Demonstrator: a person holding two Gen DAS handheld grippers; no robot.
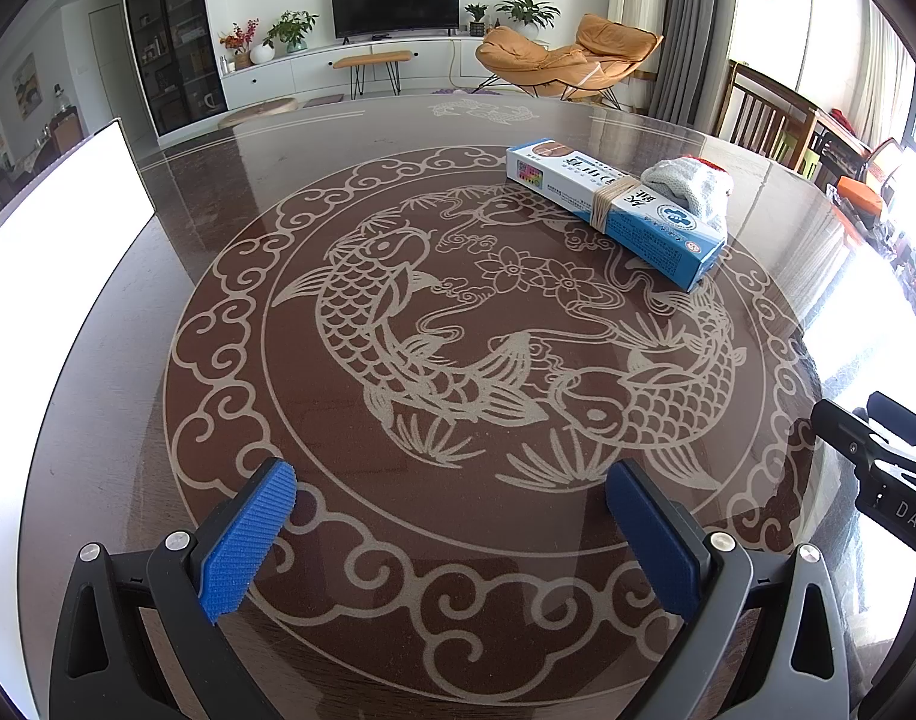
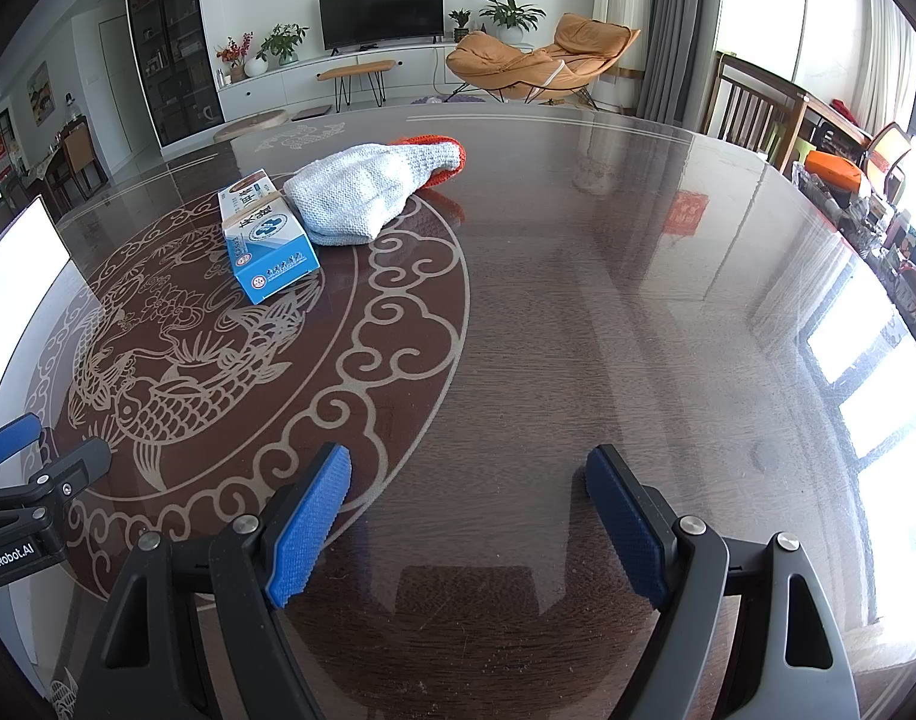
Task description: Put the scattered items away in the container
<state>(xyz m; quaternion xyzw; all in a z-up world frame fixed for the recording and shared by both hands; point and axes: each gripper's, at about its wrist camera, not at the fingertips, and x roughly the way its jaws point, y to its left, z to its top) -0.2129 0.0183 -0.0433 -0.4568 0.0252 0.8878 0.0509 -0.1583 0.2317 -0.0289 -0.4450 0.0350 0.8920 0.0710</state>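
Your blue-and-white carton lies flat on the glass-topped table, its long axis running from the far middle of the fish medallion toward your right side, near end pointing at the right gripper. A band of cord wraps its middle. Touching its far-right flank is the white knitted glove — slumped, with its orange cuff toward the far edge.

A white container wall stands at the table's left edge, well apart from both items. Between them the tabletop is bare, and the whole right half is open too.

Your left gripper is spread wide, holding nothing; your right gripper is likewise wide and empty, low over the near edge.

Only the right wrist view shows the glove's cuff fully — the left view shows just a sliver of it behind the carton.
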